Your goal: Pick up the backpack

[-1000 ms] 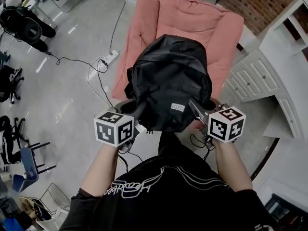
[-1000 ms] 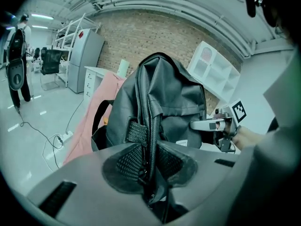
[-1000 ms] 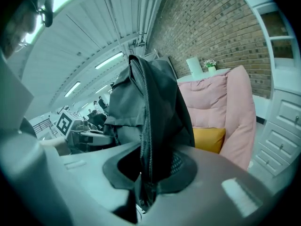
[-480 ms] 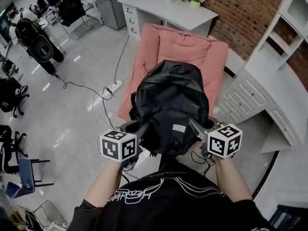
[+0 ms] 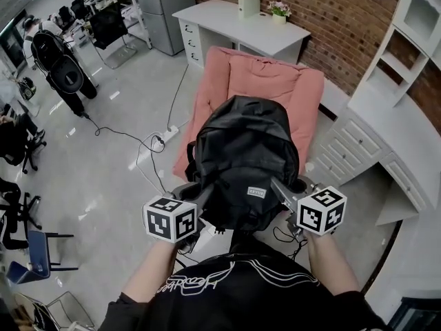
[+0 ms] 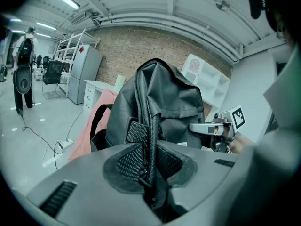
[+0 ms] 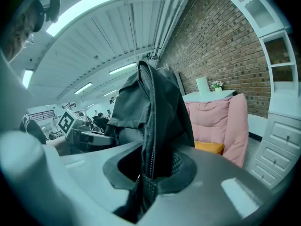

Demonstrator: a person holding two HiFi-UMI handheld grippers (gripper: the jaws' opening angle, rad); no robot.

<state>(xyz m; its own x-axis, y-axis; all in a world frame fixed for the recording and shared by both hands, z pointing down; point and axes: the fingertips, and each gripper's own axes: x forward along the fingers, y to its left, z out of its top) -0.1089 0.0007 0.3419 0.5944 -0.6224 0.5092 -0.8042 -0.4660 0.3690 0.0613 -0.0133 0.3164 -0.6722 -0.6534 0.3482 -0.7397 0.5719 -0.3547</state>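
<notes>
The black backpack (image 5: 246, 158) hangs in the air in front of me, lifted off the pink armchair (image 5: 269, 87). My left gripper (image 5: 200, 197) is shut on the bag's left side; in the left gripper view a padded edge and webbing strap of the backpack (image 6: 155, 121) are pinched between the jaws. On the bag's right side my right gripper (image 5: 281, 192) is shut on a zipped seam of the backpack (image 7: 150, 117). Both marker cubes sit near my body, below the bag.
A white desk (image 5: 241, 23) with a small plant stands against the brick wall behind the armchair. White drawers and shelving (image 5: 375, 136) lie to the right. A power strip and cables (image 5: 165, 133) trail on the floor at left, with office chairs (image 5: 58, 61) farther left.
Both grippers have risen with the backpack, which now hangs higher above the armchair. More of the desk and brick wall has come into the head view.
</notes>
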